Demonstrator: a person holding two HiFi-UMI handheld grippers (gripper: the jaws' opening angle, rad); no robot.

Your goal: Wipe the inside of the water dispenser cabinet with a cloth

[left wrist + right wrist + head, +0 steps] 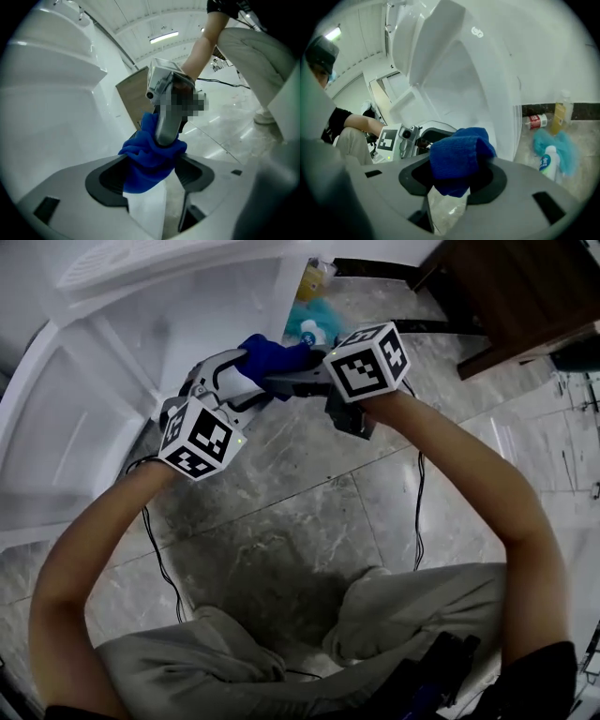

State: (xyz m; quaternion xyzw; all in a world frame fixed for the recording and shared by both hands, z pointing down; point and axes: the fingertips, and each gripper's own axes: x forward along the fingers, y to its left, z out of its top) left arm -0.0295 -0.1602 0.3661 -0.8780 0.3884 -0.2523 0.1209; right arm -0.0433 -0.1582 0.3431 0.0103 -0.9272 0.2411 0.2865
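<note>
the bunched blue microfibre cloth [459, 157] is pinched in the jaws of the right gripper [457, 177]. the left gripper [152, 176] meets it tip to tip, jaws spread wide around the cloth's loose end without pressing it. the white plastic water dispenser cabinet [454, 70] rises just beyond both. a white blue-labelled bottle [547, 161] stands right of the right gripper's jaws on the grey marble floor [281, 540].

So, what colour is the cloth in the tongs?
Deep blue. The cloth shows best in the right gripper view.
</note>
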